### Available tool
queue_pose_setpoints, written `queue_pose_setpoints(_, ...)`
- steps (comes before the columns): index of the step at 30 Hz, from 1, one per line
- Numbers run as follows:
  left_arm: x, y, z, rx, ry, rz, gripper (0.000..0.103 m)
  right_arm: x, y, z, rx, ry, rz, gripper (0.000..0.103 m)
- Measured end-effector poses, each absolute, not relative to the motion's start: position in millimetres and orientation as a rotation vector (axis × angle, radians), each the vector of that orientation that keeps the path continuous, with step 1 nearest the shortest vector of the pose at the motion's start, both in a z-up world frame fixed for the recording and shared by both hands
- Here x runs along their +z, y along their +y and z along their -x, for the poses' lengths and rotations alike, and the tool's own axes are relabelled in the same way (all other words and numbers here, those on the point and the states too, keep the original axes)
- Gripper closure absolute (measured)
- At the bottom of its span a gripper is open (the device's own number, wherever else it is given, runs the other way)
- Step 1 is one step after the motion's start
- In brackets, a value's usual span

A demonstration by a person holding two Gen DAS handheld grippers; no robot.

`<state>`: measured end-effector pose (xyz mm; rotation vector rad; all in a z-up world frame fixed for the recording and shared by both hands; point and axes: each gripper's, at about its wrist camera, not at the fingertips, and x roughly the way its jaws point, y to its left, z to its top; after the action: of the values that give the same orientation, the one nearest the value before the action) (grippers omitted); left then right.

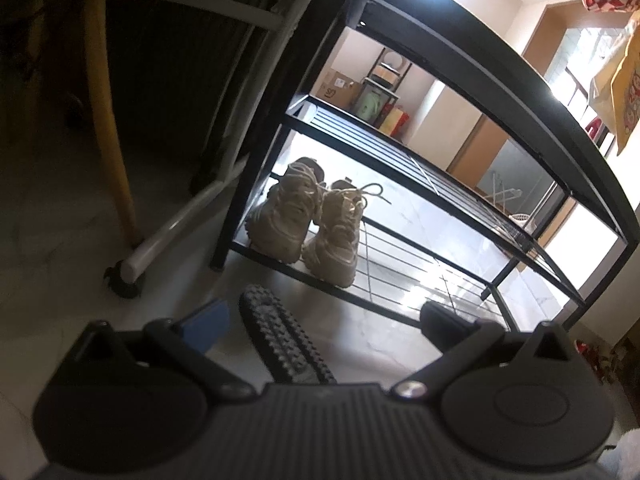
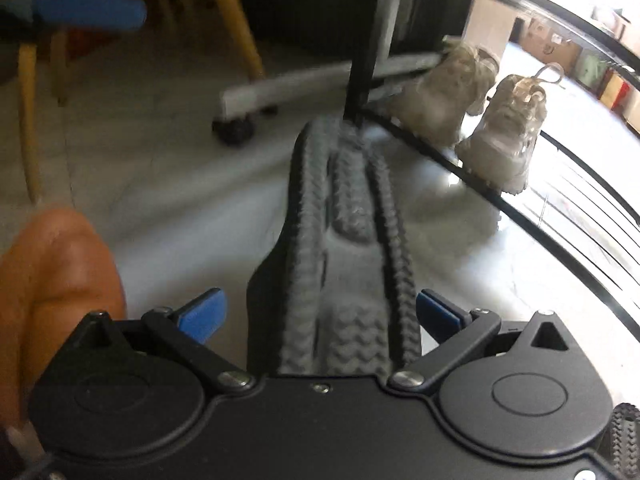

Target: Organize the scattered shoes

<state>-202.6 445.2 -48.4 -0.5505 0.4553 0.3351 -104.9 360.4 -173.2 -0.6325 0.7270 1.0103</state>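
shoes are in both views. in the left wrist view, two beige sneakers (image 1: 304, 220) stand side by side on the bottom shelf of a black metal shoe rack (image 1: 480, 80), at its left end, toes pointing out. their laces are loose and their soles are thick and bumpy. the shelf under them is made of thin bars, and the shelf above has no shoes on the part we can see. the left gripper (image 1: 320, 320) is low in the picture with its blue pad (image 1: 206, 324) and dark finger spread far apart. a dark shoe sole (image 1: 280, 344) with rows of little bumps pokes up between them, but it does not seem to touch either finger, so this gripper looks spread and not pinching. a yellow chair leg (image 1: 108, 120) and a white bar with a black wheel (image 1: 124, 276) are off to the left. in the right wrist view, the same dark shoe (image 2: 344, 248) is much bigger and closer. it is upside down, sole up, with wavy ridges and a smooth dip in the middle. the right gripper (image 2: 320, 316) has a blue pad on each side of the shoe's near end and looks pressed on it, pinching it. the shoe's far tip reaches toward the rack's front corner post. the beige sneakers sit beyond it on the right. only this view shows a person's bare knee (image 2: 60, 272) at the left and a blue finger of the other gripper at the top left.
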Motion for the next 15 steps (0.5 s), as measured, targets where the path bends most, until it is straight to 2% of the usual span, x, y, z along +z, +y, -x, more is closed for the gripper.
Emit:
queue_pose_setpoints(3, -49.6, 445.3, 201.4, 0.339, 0.464, 0.552, 0.001, -186.0, 362.1, 93.7, 0.959, 0.822, 0.64, 0.011)
queue_pose_setpoints(4, -50.1, 445.7, 200.5, 0.341, 0.467, 0.554, 0.001, -185.6, 358.7, 85.8, 0.969, 0.864, 0.581, 0.02)
queue_pose_setpoints(5, -50.9, 446.4, 200.2, 0.344, 0.471, 0.558, 0.001, -182.2, 353.5, 77.6, 0.984, 0.897, 0.499, 0.024)
queue_pose_setpoints(12, -52.4, 449.3, 204.1, 0.364, 0.47, 0.581, 0.001, -170.0, 327.3, 47.8, 0.928, 0.989, 0.183, 0.033)
queue_pose_setpoints(15, -51.8, 449.5, 205.5, 0.365, 0.464, 0.58, 0.001, -172.7, 301.5, 20.5, 0.85, 1.145, -0.152, 0.034)
